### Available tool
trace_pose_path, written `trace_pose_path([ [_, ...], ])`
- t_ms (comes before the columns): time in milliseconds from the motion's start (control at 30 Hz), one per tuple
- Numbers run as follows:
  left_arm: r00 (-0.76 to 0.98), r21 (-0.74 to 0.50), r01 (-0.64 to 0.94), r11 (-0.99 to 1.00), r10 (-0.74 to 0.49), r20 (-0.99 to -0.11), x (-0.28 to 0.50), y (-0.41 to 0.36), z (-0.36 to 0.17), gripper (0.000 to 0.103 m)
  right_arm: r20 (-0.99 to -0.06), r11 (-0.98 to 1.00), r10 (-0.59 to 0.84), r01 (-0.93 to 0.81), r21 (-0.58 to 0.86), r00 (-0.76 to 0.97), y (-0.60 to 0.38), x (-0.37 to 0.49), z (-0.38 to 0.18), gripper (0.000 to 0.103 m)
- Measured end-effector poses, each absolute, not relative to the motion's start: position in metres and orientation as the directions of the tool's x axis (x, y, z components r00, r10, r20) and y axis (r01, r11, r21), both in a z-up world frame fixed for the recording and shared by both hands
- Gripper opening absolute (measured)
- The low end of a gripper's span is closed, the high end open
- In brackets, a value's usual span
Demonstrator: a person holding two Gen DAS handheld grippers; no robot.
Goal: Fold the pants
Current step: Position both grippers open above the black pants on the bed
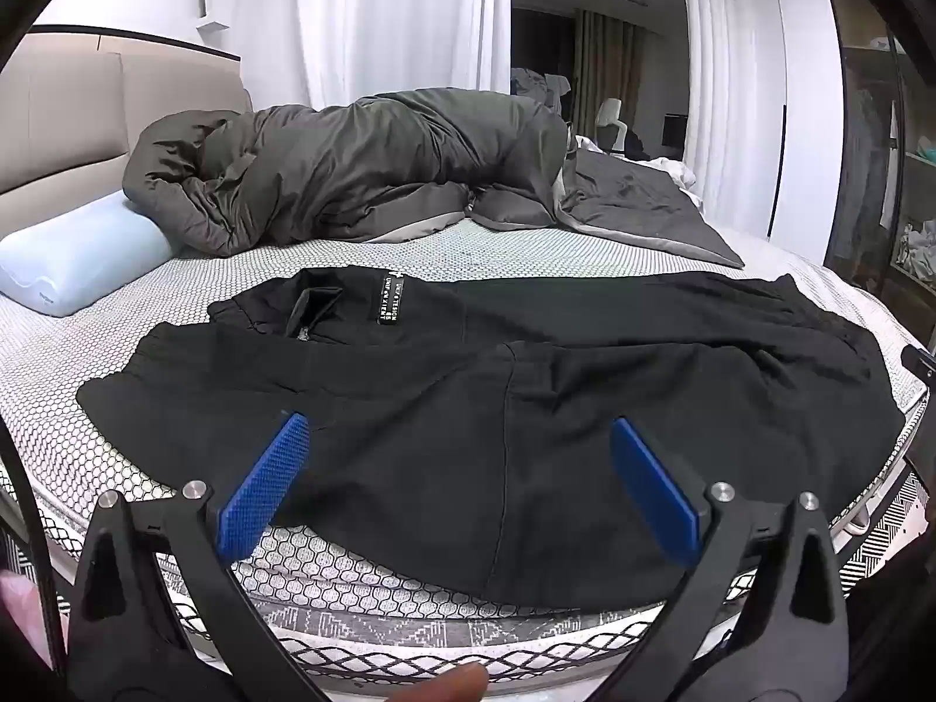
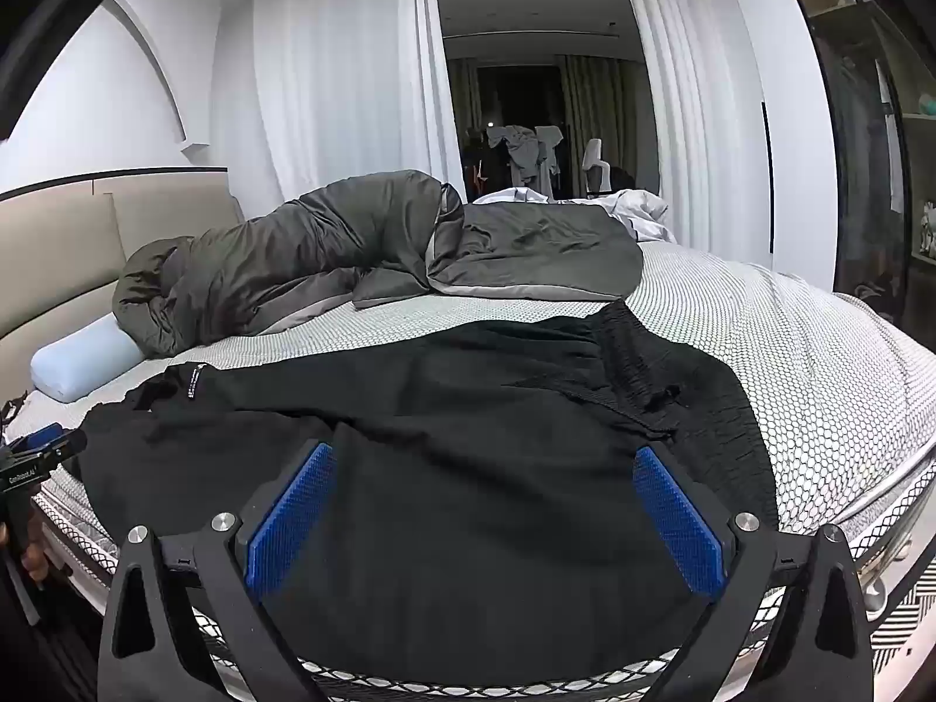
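Down at the near edge of the bed, the left gripper (image 1: 459,439) hangs with its blue pads (image 1: 263,485) spread as wide as they go, nothing between them but air above the cloth. The right gripper (image 2: 485,468) is the same: jaws fully apart, gripping nothing, tilted slightly down toward the fabric.

Under both lies the pair of black pants (image 1: 468,409), spread crosswise over the near part of the mattress (image 1: 88,421), which wears a white cover with a honeycomb print. In the left view a pocket flap and a black label with white lettering (image 1: 391,301) sit toward the pants' far edge. In the right view the crinkled elastic waistband (image 2: 643,351) lies to the right, and the left gripper's tip shows at that picture's left edge.

Beyond the pants, a rumpled dark grey duvet (image 1: 351,175) stretches across the bed, with a pale blue pillow (image 1: 82,257) at its left end against the beige upholstered headboard (image 1: 58,117). White curtains (image 1: 380,11) hang behind.
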State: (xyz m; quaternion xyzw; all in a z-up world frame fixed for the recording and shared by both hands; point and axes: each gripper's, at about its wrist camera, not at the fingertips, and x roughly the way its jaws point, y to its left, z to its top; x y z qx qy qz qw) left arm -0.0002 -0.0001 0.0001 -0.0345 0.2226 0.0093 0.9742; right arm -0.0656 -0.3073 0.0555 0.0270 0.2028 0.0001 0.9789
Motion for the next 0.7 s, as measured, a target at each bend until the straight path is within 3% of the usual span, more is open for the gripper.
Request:
trace_pose_path([
  [700, 0.897, -0.059, -0.034, 0.998, 0.004, -0.441, -0.0004, -0.0001, 0.0003, 0.102, -0.396, 0.998, 0.010, 0.014, 0.057, 0.918, -0.3075, -0.0644, 0.0542, 0.103],
])
